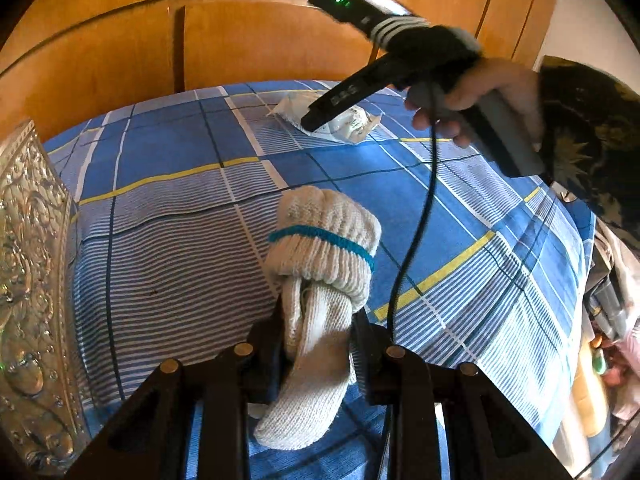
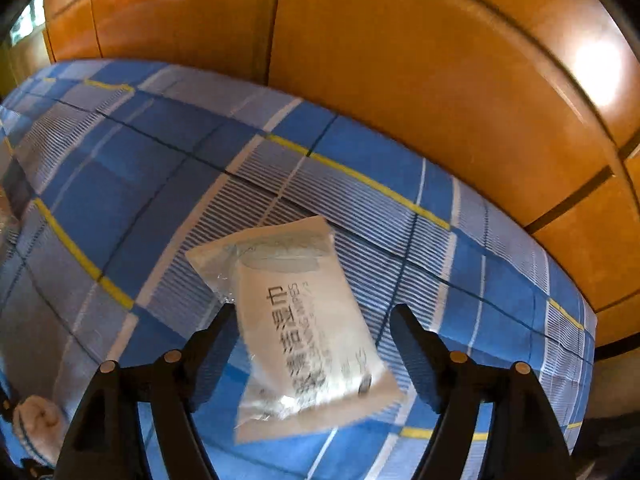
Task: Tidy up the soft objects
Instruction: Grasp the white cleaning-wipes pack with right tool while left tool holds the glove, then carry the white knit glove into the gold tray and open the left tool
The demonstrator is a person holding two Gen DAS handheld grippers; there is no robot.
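Left wrist: left gripper (image 1: pixel 318 344) clamped on rolled sock (image 1: pixel 320 292), above bedspread (image 1: pixel 168 248) beside silver box (image 1: pixel 28 264).
Right wrist: right gripper (image 2: pixel 312 320) wide, straddling tissue packet (image 2: pixel 304 328) on bedspread. Risk: slick film slipping from pads at closing.

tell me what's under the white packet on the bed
The white packet lies on the blue plaid bedsheet, between the right hand-held gripper's open fingers. Only sheet shows around it; anything directly beneath is covered.
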